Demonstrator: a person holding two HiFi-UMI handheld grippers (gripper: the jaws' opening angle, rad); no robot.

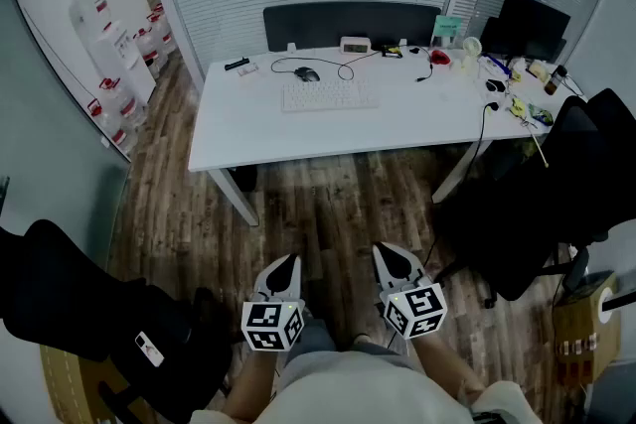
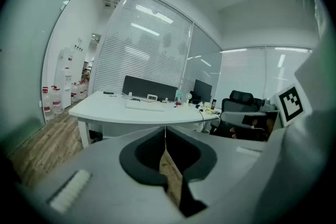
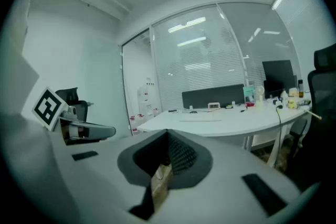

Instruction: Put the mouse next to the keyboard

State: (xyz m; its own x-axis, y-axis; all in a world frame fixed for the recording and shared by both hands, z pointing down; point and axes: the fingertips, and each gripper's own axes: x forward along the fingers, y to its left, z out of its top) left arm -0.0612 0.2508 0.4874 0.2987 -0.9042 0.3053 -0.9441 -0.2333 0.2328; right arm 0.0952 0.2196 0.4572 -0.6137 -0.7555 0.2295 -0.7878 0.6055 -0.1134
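Both grippers are held low and close to the person's body, well apart from the white table (image 1: pixel 298 136), above the wooden floor (image 1: pixel 338 199). The jaws of the left gripper (image 1: pixel 288 263) are seen pressed together in the left gripper view, with nothing between them. The jaws of the right gripper (image 1: pixel 384 253) are likewise closed tip to tip and nothing is pinched by them.

The black mouse (image 1: pixel 307 73) is found on the table, toward its far side, just beyond the far edge of the white keyboard (image 1: pixel 329 96) and over that keyboard's left half. A thin black cable (image 1: pixel 343 67) is seen running off from the mouse to the right in a loop. A dark divider panel (image 1: pixel 348 23) is set along the table's far edge, and small clutter is gathered at the table's right end, near a black monitor (image 1: pixel 532 20). A black office chair (image 1: pixel 561 184) is placed to the right of the table. Water bottles (image 1: pixel 111 99) are stacked by the left wall.
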